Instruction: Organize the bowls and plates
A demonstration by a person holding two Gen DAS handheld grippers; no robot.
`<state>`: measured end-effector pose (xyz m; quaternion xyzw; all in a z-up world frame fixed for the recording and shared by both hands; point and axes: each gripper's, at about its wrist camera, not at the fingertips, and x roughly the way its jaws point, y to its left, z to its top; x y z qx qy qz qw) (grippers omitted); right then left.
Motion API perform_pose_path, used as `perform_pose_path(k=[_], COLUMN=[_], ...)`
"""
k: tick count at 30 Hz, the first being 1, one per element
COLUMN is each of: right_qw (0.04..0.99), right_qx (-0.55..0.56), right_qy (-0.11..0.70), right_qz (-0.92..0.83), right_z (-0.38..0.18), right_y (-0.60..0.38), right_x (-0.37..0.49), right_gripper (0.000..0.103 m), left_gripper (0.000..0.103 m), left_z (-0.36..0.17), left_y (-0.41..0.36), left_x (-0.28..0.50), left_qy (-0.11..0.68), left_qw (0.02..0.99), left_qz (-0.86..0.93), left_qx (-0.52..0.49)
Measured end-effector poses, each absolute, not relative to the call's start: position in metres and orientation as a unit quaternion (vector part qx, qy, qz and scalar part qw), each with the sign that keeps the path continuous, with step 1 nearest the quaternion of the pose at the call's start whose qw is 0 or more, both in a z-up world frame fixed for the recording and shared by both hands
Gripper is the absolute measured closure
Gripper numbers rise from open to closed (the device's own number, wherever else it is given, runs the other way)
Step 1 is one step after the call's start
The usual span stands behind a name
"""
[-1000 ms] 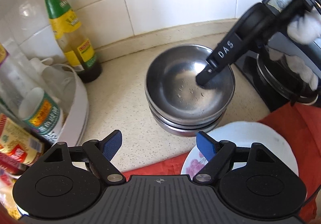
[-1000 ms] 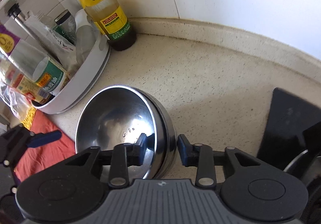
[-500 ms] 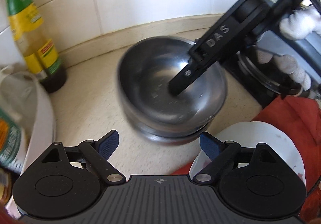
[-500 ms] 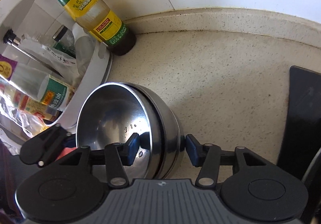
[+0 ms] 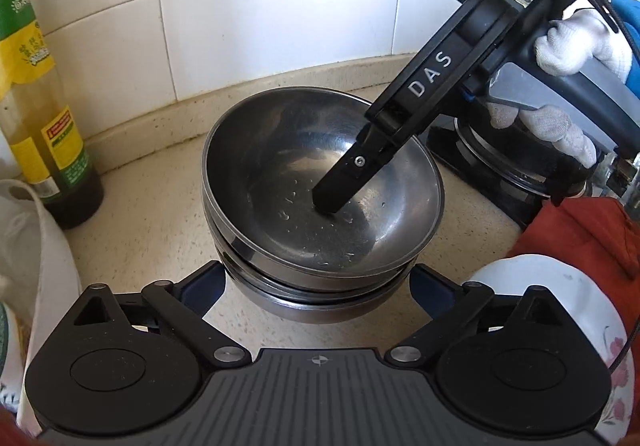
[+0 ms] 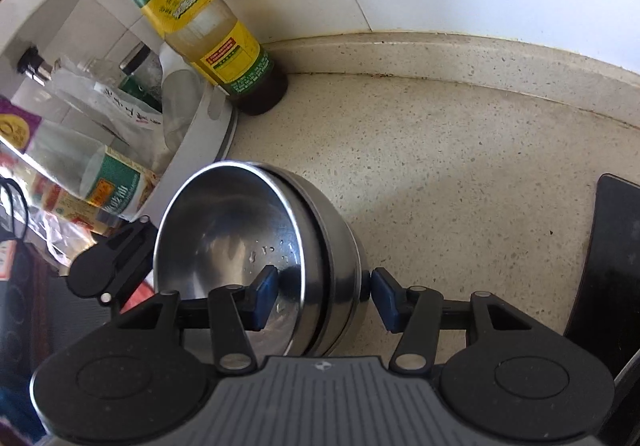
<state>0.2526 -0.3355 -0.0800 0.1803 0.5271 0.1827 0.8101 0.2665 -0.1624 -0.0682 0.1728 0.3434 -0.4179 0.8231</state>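
Your counter (image 6: 460, 174) is speckled beige stone meeting white wall tiles (image 5: 280, 30). The bowls (image 5: 320, 190) are already nested in one steel stack, wet inside. The plate (image 5: 560, 286) to the right of your left claw (image 5: 320, 288) is not yet sorted, I'd judge. That claw has just been opening; its jaws flank the stack's base, not pressing. Your right claw (image 6: 324, 296) has also been opening: it straddles the stack's wall, apart from it. An oil bottle (image 6: 208, 30) stands far left.
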Motion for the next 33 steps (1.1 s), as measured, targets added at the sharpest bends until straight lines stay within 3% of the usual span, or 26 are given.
perform_pose_path(k=[12, 19, 33], right_qw=[0.798, 0.784, 0.786], right_qx=[0.193, 0.197, 0.227], right_qy=[0.523, 0.529, 0.518], right_qz=[0.231, 0.257, 0.25], right_z=[-0.087, -0.098, -0.107], right_y=[-0.35, -0.342, -0.339], right_x=[0.283, 0.296, 0.292], right_gripper=[0.049, 0.041, 0.038], left_gripper=[0.0, 0.0, 0.0], left_z=[-0.072, -0.084, -0.099], left_y=[-0.135, -0.142, -0.175], left_x=[0.278, 0.304, 0.303], left_qy=[0.329, 0.382, 0.34], left_qw=[0.815, 0.788, 0.799], left_qz=[-0.446, -0.476, -0.478], left_qx=[0.171, 0.076, 0.132])
